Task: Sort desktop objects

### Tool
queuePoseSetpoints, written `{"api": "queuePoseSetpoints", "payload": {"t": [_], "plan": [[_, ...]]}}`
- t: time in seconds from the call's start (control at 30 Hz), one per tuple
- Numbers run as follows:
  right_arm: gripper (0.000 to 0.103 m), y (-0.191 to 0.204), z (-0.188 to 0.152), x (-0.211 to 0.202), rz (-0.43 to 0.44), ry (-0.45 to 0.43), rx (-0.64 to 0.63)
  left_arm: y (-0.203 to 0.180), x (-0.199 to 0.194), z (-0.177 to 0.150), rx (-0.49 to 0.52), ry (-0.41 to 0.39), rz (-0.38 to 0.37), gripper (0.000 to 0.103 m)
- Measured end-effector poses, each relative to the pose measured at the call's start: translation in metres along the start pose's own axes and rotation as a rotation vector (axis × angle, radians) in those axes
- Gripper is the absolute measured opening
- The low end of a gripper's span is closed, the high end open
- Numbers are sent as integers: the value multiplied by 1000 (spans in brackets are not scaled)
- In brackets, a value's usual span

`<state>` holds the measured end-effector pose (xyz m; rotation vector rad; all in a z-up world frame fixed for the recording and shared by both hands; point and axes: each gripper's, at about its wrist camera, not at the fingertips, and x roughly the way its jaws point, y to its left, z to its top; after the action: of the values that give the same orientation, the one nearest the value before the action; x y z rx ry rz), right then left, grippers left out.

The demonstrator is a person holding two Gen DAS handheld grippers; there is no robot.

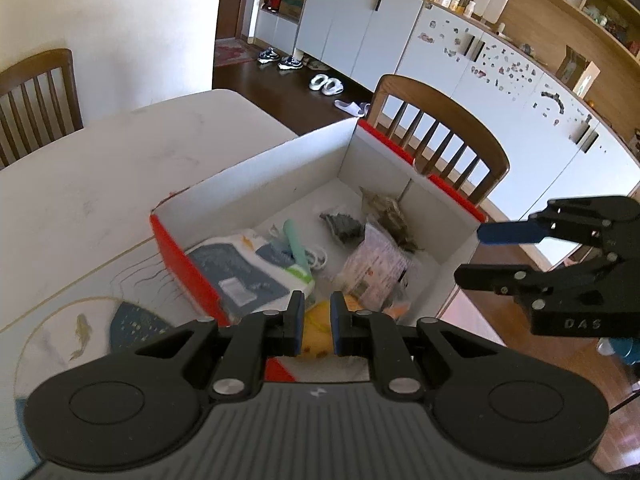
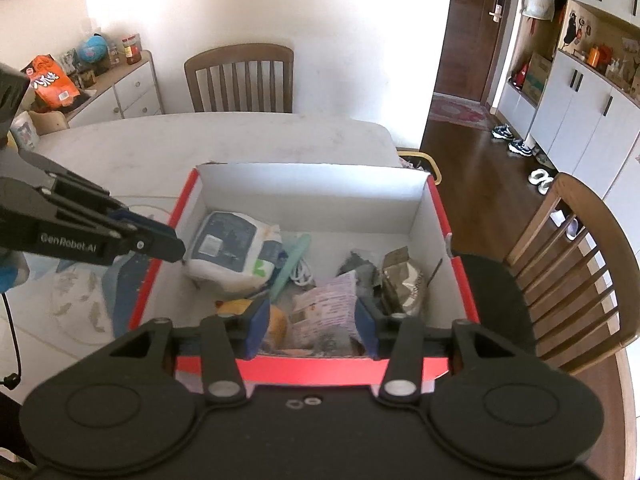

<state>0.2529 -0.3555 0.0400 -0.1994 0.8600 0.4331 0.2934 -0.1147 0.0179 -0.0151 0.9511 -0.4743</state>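
I am looking down into a red-and-white box (image 2: 424,196) on the pale desk (image 2: 240,140), which I judge is the collecting bin for the sorting, since several things already lie inside it. My left tool (image 1: 314,322) is nearly shut and holds nothing; it hangs over the box's near edge at six o'clock. My right tool (image 2: 310,320) stands partly open, nothing pressed between its pads; a pink printed packet (image 2: 328,300) lies below the gap. At ten o'clock of that packet lies a white and blue-grey pouch (image 2: 228,248), with a mint green stick (image 2: 294,260) beside it; a crumpled foil bag (image 2: 404,280) sits at three o'clock.
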Motion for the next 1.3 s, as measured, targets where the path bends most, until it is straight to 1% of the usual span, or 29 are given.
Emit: {"api": "queuePoseSetpoints", "payload": {"t": [0.03,0.07,0.1,0.13,0.2,0.23,0.27,0.37,0.43,0.47,0.53,0.63,0.7,0.77,0.83,1.13,1.3], "plan": [[51,3,-1,-2,1,-2,4,0,-3,-3,6,-2,4,12],[52,5,-1,-3,0,-4,7,0,-4,-6,11,-1,8,16],[52,8,-2,-4,-2,-5,11,1,-6,-10,15,0,10,26],[52,10,-3,-6,-5,-6,16,2,-8,-13,18,-1,13,32],[54,15,-5,-7,-9,-7,24,3,-12,-18,27,-4,25,68],[55,17,-6,-8,-10,-9,25,4,-13,-20,27,-7,33,71],[58,20,-7,-9,-13,-10,23,6,-14,-22,26,-7,29,71],[60,26,-9,-11,-29,-9,26,9,-18,-28,24,-7,21,71],[64,30,-10,-13,-36,-10,30,10,-21,-32,31,-9,26,79],[66,33,-11,-14,-40,-11,33,10,-22,-34,35,-10,33,86],[67,37,-12,-18,-43,-15,36,11,-25,-36,45,-15,49,88],[78,42,-14,-22,-51,-26,40,12,-30,-41,50,-18,48,91],[85,44,-15,-27,-54,-42,50,12,-35,-43,59,-25,49,103],[97,48,-17,-32,-71,-64,57,11,-39,-45,66,-30,52,103],[101,51,-20,-36,-79,-80,63,10,-42,-47,74,-28,54,103],[102,61,-28,-44,-96,-88,96,6,-61,-59,82,-59,26,103],[102,65,-32,-48,-97,-92,104,2,-67,-66,103,-55,56,103]]}}
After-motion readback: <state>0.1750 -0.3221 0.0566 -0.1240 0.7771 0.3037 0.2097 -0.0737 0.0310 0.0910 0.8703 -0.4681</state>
